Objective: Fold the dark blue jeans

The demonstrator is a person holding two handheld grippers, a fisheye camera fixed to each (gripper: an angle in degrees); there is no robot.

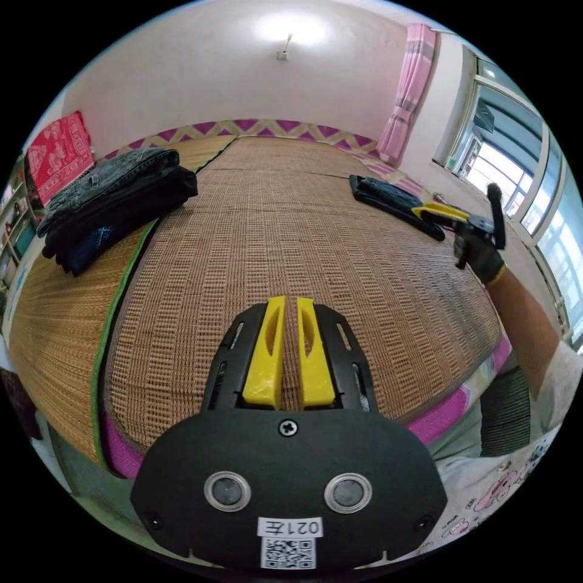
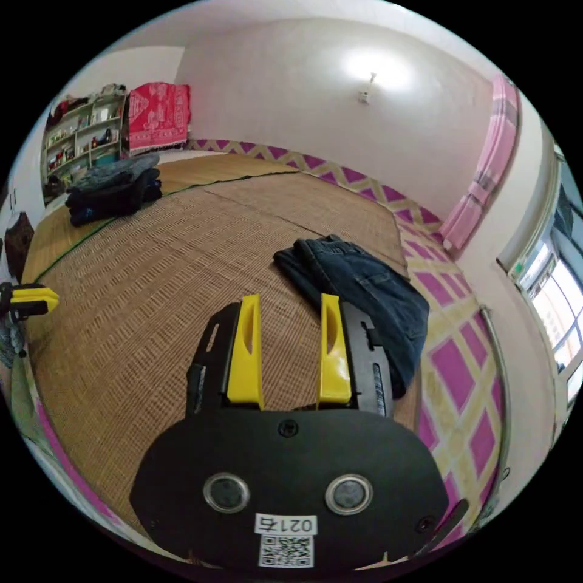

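Both views are bright and evenly lit. A wall lamp [image 1: 285, 45] throws a white glare patch on the pale wall [image 1: 182, 79], and daylight pours through the window [image 1: 516, 176], washing its panes out. Shadows on the woven mat [image 1: 291, 243] are soft and faint. The fisheye lens bends straight lines toward the round black border. The middle is sharp; the edges smear slightly.

Woven straw mat [image 1: 291, 243], stack of folded dark clothes [image 1: 115, 200], pink curtain [image 1: 410, 91], red cloth [image 2: 156, 115], shelf [image 2: 82, 136]
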